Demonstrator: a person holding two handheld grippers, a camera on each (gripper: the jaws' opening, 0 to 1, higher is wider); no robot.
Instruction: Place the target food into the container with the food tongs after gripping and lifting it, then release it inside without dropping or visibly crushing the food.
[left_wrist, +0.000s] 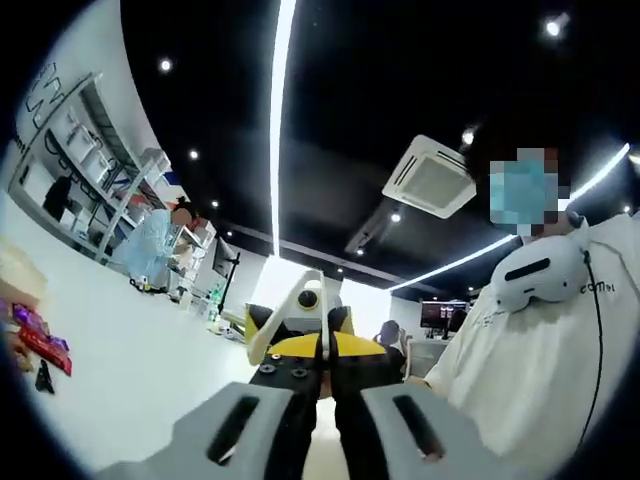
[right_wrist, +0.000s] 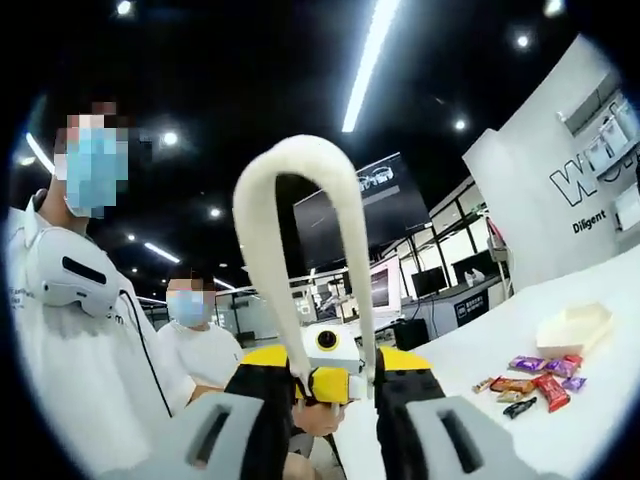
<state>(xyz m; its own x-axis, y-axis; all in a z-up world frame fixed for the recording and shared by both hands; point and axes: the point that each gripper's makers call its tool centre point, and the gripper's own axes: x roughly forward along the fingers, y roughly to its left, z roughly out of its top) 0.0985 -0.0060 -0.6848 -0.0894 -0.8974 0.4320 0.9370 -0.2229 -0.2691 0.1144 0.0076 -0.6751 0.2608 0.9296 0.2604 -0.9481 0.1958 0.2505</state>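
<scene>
Between the black fingers (right_wrist: 265, 415) of the right gripper (right_wrist: 335, 388), the cream food tongs (right_wrist: 300, 200) stand pinched. The two arms run down into the gap and the looped end rises high above the fingertips. The jaws are held part-way apart by the tongs' arms.

Just beyond those fingertips the left gripper (left_wrist: 326, 378) faces back, yellow and black. In its own view its fingers (left_wrist: 290, 400) are drawn close, with only a sliver of gap and nothing between them. Straight ahead of them the right gripper shows with the tongs slanting up from it.

Off to the right of the right gripper's fingers, well apart from them, wrapped snacks (right_wrist: 535, 382) lie in a loose cluster on the white table (right_wrist: 600, 420). They are purple, red and orange packets. A cream container (right_wrist: 575, 328) sits just behind them. In the left gripper view the same packets lie far to the left of the fingers.

To the left of the right gripper's fingers stands a person in a white shirt (right_wrist: 70, 380), with a white headset (right_wrist: 65, 278) hanging at the chest. A second person (right_wrist: 200, 345) sits further back.

Beyond the fingertips are monitors (right_wrist: 385, 285). In the left gripper view, shelving (left_wrist: 90, 150), a ceiling air-conditioning unit (left_wrist: 430, 178) and a long light strip (left_wrist: 280, 100) show above.
</scene>
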